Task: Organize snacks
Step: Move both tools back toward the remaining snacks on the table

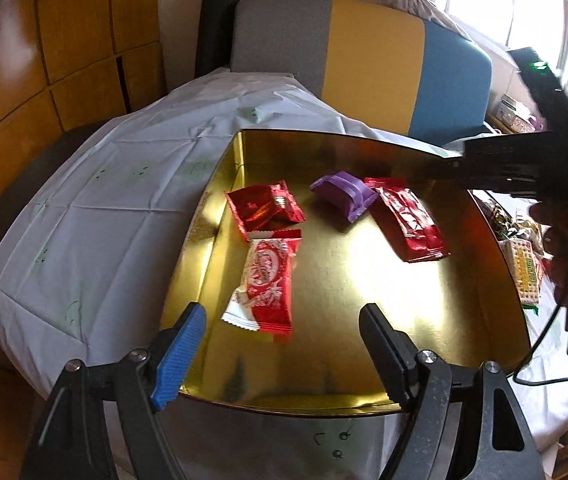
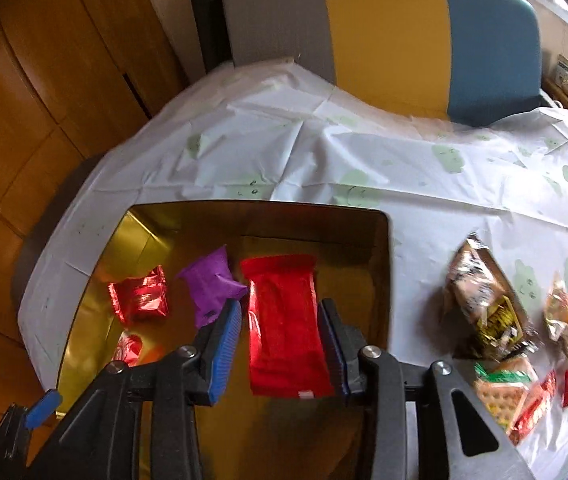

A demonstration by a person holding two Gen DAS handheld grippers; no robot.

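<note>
Gold tin (image 1: pixel 480 248) sits on a counter (image 1: pixel 96 200) draped in white cloth; all places given from the tin.

Inside the tin, left wrist view: a red foil pack (image 1: pixel 263 209) by the left wall, a red-and-white bar (image 1: pixel 265 286) just nearer than it with their ends touching, a purple pack (image 1: pixel 342 195) toward the far side, and a long red bar (image 1: pixel 410 224) right of the purple one, touching it.

Left hand-held gripper (image 1: pixel 284 340) hangs over the tin's near edge, jaws spread wide and empty. The red-and-white bar lies just beyond its fingertips, closer to the blue-padded finger (image 1: pixel 180 354), not touched.

Right hand-held gripper (image 2: pixel 280 338) is over the tin's right half. The long red bar (image 2: pixel 286 328) lies between its two blue pads. The left pad (image 2: pixel 228 344) stands clear of the wrapper, a gold strip showing between them; the right pad meets the wrapper's edge or overlaps it, so contact there cannot be told. Jaws partly parted, not clamped on the bar. The purple pack (image 2: pixel 210 286) is just left of the left pad.

Outside the tin, on the cloth to its right: a loose group of snacks (image 2: pixel 484 304), brown and gold packs, a cracker pack, small red ones. Blurred, details unclear.

Beyond the tin: a chair back (image 1: pixel 372 56) in grey, yellow, blue.
</note>
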